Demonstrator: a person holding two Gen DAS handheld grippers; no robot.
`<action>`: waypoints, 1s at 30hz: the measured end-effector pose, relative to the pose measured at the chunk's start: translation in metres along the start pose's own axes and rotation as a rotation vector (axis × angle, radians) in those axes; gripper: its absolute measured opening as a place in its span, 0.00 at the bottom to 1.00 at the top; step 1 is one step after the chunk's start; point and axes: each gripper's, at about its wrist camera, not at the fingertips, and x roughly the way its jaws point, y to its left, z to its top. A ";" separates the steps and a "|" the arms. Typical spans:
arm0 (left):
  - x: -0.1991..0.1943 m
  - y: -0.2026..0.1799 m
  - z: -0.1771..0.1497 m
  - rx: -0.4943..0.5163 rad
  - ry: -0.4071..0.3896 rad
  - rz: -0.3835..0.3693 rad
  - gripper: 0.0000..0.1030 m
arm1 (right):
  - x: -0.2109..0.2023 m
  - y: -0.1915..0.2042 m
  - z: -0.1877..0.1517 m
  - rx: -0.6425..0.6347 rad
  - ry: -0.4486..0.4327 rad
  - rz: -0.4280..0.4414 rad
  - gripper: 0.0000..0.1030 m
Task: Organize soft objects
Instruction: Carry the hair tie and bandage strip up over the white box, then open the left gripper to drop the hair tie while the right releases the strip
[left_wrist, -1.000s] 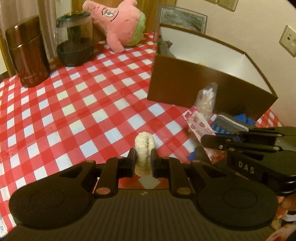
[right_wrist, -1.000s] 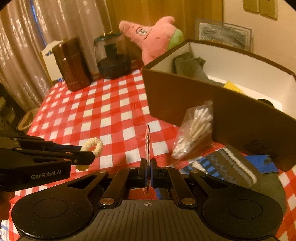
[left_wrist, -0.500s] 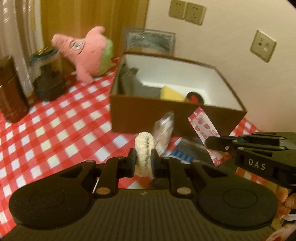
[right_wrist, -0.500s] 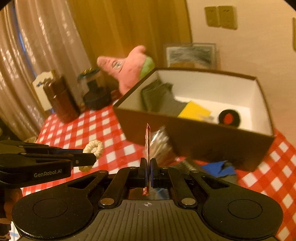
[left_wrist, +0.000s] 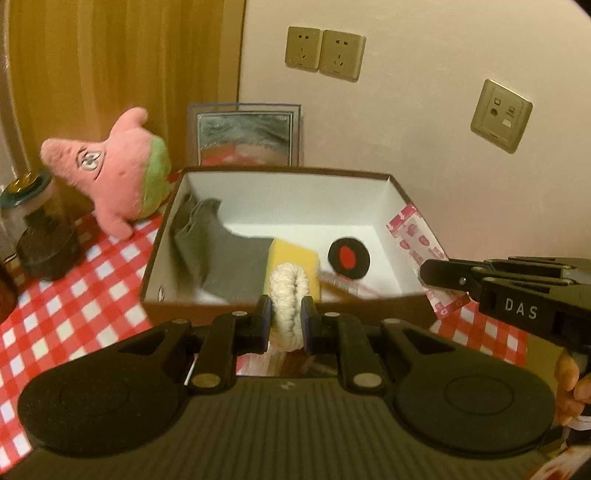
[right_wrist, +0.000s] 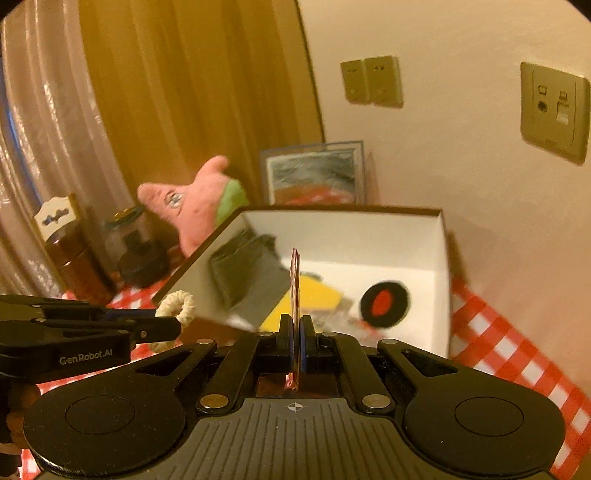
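Note:
My left gripper (left_wrist: 284, 314) is shut on a cream rope ring (left_wrist: 289, 295), held in the air at the near wall of the brown box (left_wrist: 295, 308); the ring also shows in the right wrist view (right_wrist: 177, 308). My right gripper (right_wrist: 296, 332) is shut on a flat pink-and-white patterned packet (right_wrist: 294, 277), seen edge-on; in the left wrist view the packet (left_wrist: 417, 243) hangs over the box's right wall. The white-lined box (right_wrist: 441, 280) holds a grey cloth (left_wrist: 221, 254), a yellow sponge (left_wrist: 295, 254) and a black-and-red disc (left_wrist: 348, 256).
A pink plush star (left_wrist: 110, 177) lies left of the box on the red checked tablecloth (left_wrist: 55, 306). A glass jar (left_wrist: 37, 229) stands at far left. A framed picture (left_wrist: 245, 136) leans on the wall behind the box. Wall sockets (left_wrist: 325, 53) are above.
Both grippers have risen and moved forward toward the box with their loads. The view now looks down into the box, and the cotton-swab bag and socks have dropped out of sight.

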 end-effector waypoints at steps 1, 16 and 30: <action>0.004 -0.001 0.005 0.004 -0.001 0.002 0.15 | 0.002 -0.004 0.004 -0.002 -0.005 -0.004 0.03; 0.085 0.003 0.070 0.008 0.038 0.025 0.15 | 0.066 -0.055 0.053 -0.029 0.006 -0.025 0.03; 0.126 0.016 0.111 -0.012 0.031 0.061 0.51 | 0.107 -0.080 0.065 0.008 0.056 -0.016 0.03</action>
